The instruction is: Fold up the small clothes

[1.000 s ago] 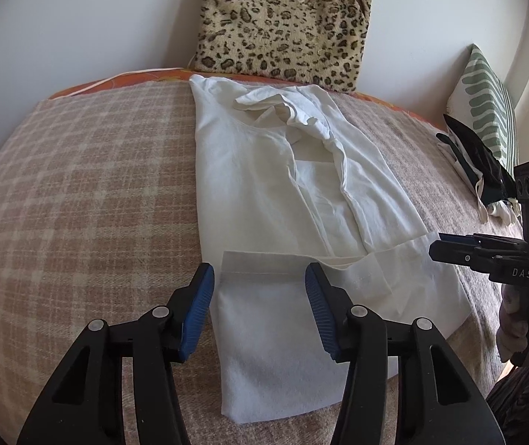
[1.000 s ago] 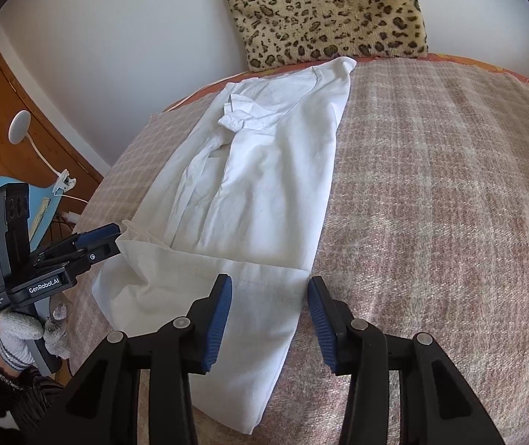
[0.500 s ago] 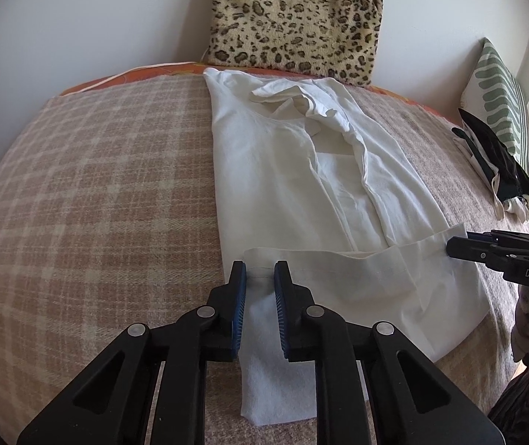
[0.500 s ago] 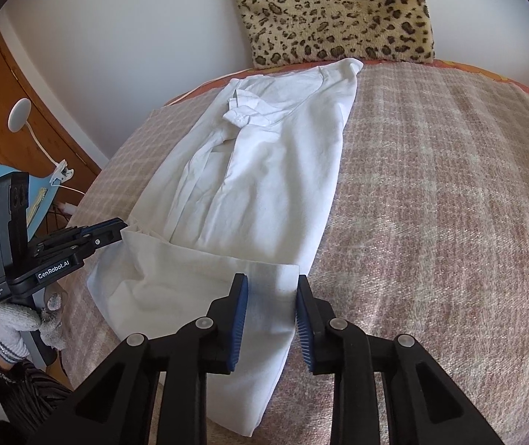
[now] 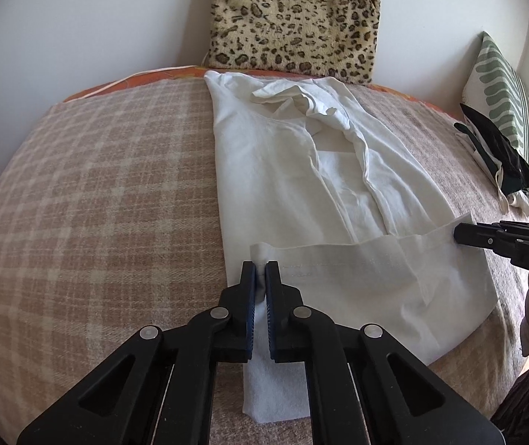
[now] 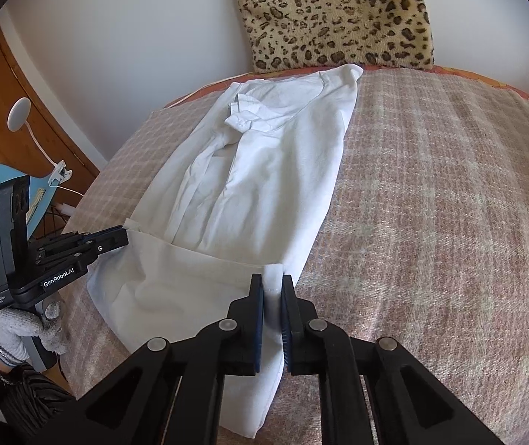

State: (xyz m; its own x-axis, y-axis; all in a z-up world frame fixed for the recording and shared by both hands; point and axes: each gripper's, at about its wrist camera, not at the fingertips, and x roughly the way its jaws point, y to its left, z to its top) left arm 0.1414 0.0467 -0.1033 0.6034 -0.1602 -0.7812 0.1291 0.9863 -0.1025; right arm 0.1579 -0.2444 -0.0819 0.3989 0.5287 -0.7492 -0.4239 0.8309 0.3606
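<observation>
While your left tongs [image 5: 260, 278] and right tongs [image 6: 272, 293] pinch shut on the white shirt's [image 5: 301, 170] near hem corners on the bed [image 5: 97, 204], uneven lifting (thin grips) could slip a corner and skew the fold.

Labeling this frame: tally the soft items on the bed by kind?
White shirt: 1
Leopard-print cushion: 1
Green-patterned pillow: 1
Dark cloth: 1
Plaid blanket: 1
Total: 5
</observation>
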